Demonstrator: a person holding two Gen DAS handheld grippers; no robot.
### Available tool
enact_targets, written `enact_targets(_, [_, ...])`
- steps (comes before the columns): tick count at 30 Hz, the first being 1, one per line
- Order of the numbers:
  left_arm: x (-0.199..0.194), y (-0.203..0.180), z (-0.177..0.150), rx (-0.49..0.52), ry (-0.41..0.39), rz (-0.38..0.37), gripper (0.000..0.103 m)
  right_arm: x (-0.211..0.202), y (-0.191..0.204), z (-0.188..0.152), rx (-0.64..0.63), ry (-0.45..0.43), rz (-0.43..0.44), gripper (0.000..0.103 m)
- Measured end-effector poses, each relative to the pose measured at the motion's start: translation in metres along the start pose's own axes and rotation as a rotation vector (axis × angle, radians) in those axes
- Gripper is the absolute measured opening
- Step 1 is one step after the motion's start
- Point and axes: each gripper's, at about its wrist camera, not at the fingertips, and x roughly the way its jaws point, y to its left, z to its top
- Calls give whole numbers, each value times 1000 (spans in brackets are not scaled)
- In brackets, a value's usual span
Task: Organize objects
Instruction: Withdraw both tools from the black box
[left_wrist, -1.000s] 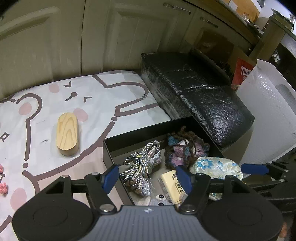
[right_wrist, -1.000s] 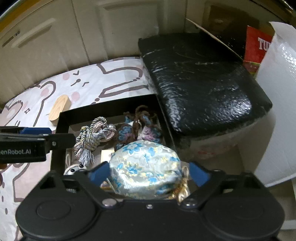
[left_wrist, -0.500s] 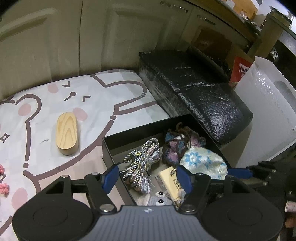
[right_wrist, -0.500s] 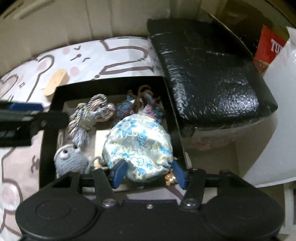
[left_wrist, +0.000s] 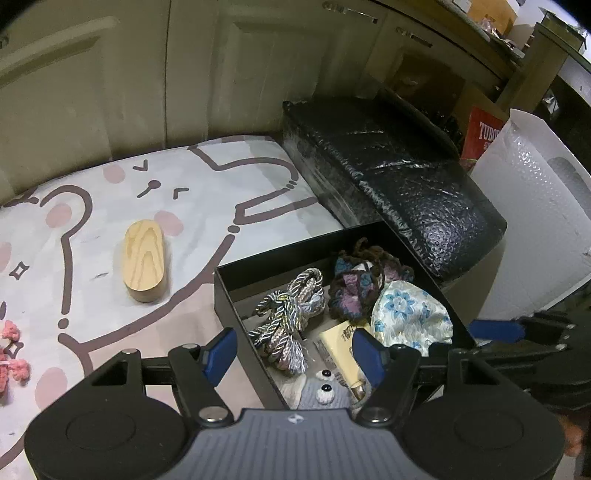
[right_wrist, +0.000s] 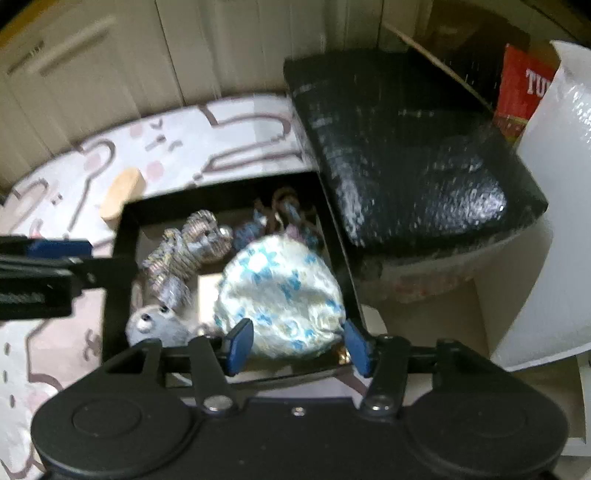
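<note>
An open black box (left_wrist: 225, 295) on the cartoon-print mat holds a braided rope bundle (left_wrist: 291, 314), a dark crochet piece (left_wrist: 354, 284), a cream card, a grey plush with eyes (left_wrist: 321, 397) and a blue-flowered silk pouch (left_wrist: 410, 317). My right gripper (right_wrist: 295, 347) is shut on the lower part of the floral pouch (right_wrist: 280, 284), at the box's right side. My left gripper (left_wrist: 293, 354) hangs open above the box's left wall with nothing gripped. A wooden oval block (left_wrist: 146, 258) lies on the mat to the left of the box.
A black bubble-wrapped package (left_wrist: 399, 177) lies right behind the box. A white bubble-wrap roll (left_wrist: 535, 206) stands at the right, with a red carton (left_wrist: 484, 133) behind it. Pink crochet flowers (left_wrist: 11, 354) sit at the mat's left edge. Cabinet doors close off the back.
The right gripper's jaws narrowed onto the floral pouch, which bunched up rounder between the pads and shifted slightly. The left gripper stayed where it was.
</note>
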Motion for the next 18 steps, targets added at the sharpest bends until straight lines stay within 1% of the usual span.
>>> enact_targets(5, [-13,-1,-1,-4,-10,7,69,-24,-2,4,26,-68,29,60])
enact_targets(10, [-31,-3,-3,-15,-36,5,71,-42,-3,4,39,-124,22,63])
enact_targets(14, [-43,-4,-6,-7,-55,26,74,-49,-5,0,55,-141,25,66])
enact_targets(16, [-47,-4,-7,-3,-59,35,78,-53,-5,-3,56,-148,22,70])
enact_targets(18, [-52,-5,-9,4,-63,45,83,-55,-5,-5,59,-153,19,74])
